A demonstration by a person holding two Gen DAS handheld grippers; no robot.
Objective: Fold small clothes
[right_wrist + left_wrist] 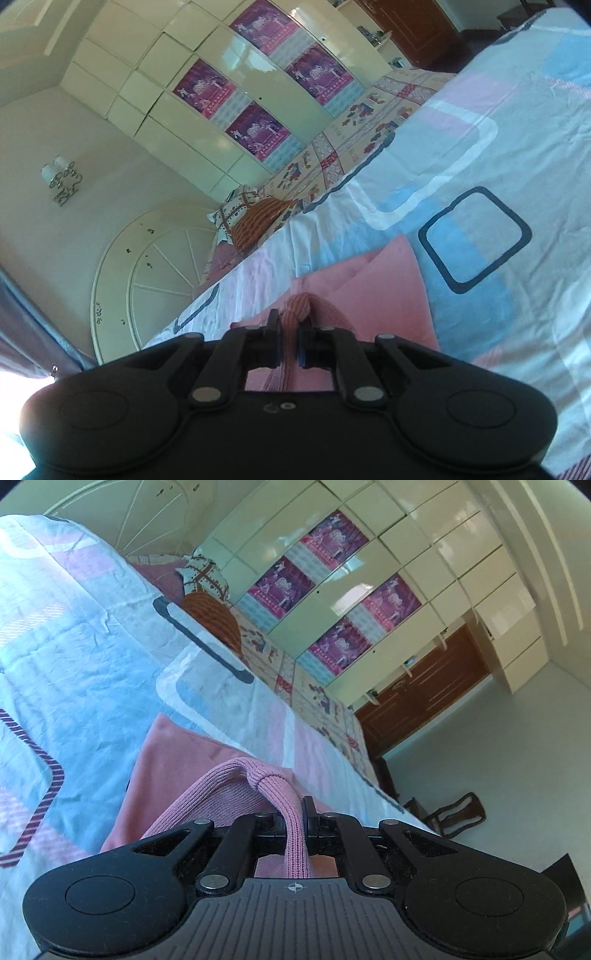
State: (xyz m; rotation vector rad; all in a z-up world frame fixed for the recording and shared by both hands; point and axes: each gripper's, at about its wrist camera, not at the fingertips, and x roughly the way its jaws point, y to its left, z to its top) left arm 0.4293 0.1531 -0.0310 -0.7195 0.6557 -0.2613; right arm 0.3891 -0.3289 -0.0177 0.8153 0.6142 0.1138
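Observation:
A small pink garment [184, 760] lies on the bed sheet [81, 657]. My left gripper [293, 812] is shut on its ribbed pink hem [273, 786], which bunches up between the fingers and is lifted off the sheet. In the right wrist view the same pink garment [388, 295] spreads ahead of my right gripper [290, 328], which is shut on another bunch of the ribbed hem [299, 304]. The cloth under both grippers is hidden by their bodies.
The sheet [517, 129] is patterned in blue, pink and white. Pillows and an orange knitted item [216, 614] lie by the white headboard [155, 266]. A cream wardrobe with purple posters [332, 590] stands beyond the bed. A dark chair [454, 812] stands on the floor.

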